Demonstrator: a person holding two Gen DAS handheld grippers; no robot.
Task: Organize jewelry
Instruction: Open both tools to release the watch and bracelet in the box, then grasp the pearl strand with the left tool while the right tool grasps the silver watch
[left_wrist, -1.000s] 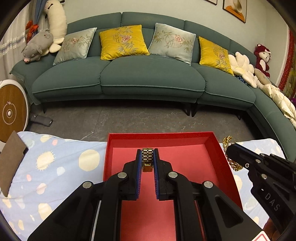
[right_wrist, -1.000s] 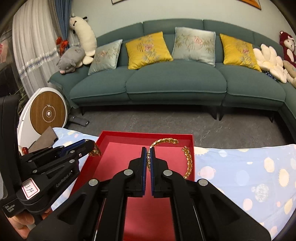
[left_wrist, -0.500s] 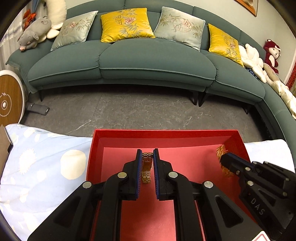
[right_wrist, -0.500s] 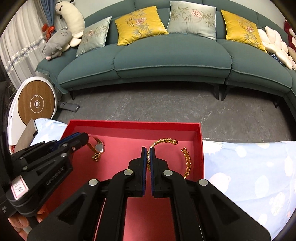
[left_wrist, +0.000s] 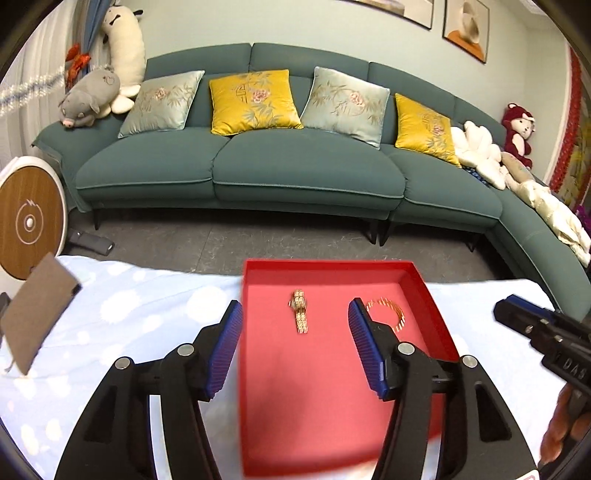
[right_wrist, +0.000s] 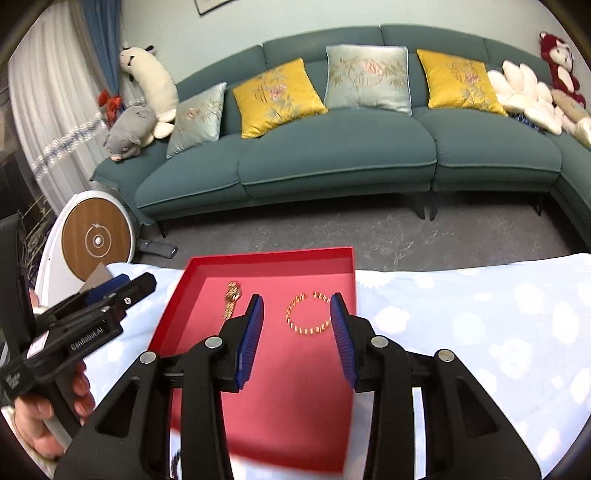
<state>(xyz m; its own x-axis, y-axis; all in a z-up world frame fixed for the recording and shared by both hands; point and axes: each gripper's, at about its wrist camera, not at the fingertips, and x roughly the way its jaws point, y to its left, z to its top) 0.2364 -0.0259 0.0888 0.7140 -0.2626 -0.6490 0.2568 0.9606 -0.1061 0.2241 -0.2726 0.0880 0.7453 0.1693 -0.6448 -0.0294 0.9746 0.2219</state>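
Note:
A red tray (left_wrist: 332, 266) (right_wrist: 177, 295) lies on the blue patterned cloth. A gold watch (left_wrist: 300, 314) (right_wrist: 232, 302) rests on the tray floor in its left half. A gold bracelet (left_wrist: 388, 312) (right_wrist: 308, 314) lies in a loop in the right half. My left gripper (left_wrist: 295, 321) hangs back over the tray's near side, its jaws opening, and the watch lies loose beyond the tips. My right gripper (right_wrist: 297, 314) is opening too, and the bracelet lies free on the tray between and beyond its pads.
A brown card (left_wrist: 37, 317) leans at the table's left edge. A round white and wood device (right_wrist: 96, 240) stands on the floor beside it. Beyond the table's far edge are grey floor and a green sofa (left_wrist: 295, 170) with cushions and soft toys.
Both grippers let go: the watch and the bracelet now lie on the tray floor. Both grippers have opened and drawn back from the tray.

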